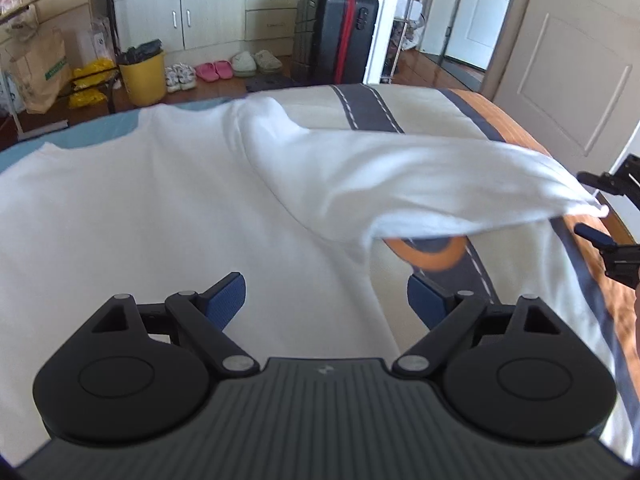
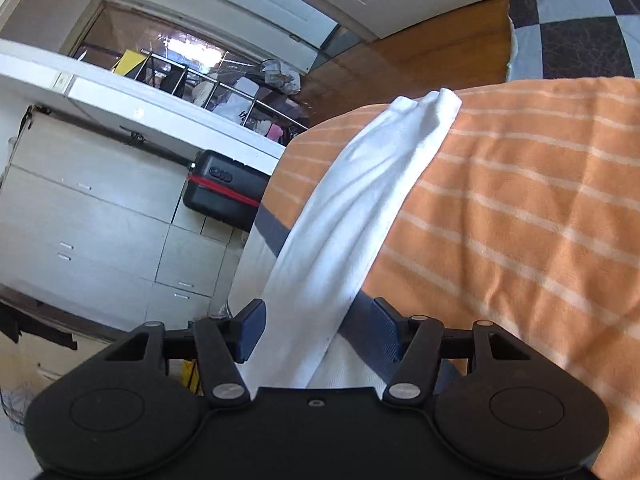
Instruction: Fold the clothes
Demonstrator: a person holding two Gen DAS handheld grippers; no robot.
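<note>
bedroom, striped bedspread point(image 1: 420, 108) — white shirt point(image 1: 160, 200) spread on it, no legible writing.

Left wrist view low over the bed point(image 1: 400, 108), facing the wardrobe point(image 1: 212, 4), right wrist view rolled (horizon tilted), both sharing the suitcase point(image 1: 340, 32).

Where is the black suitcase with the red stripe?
The black suitcase stands on the floor beyond the bed's far edge, against the white drawers, just right of the slippers in the left wrist view.
</note>
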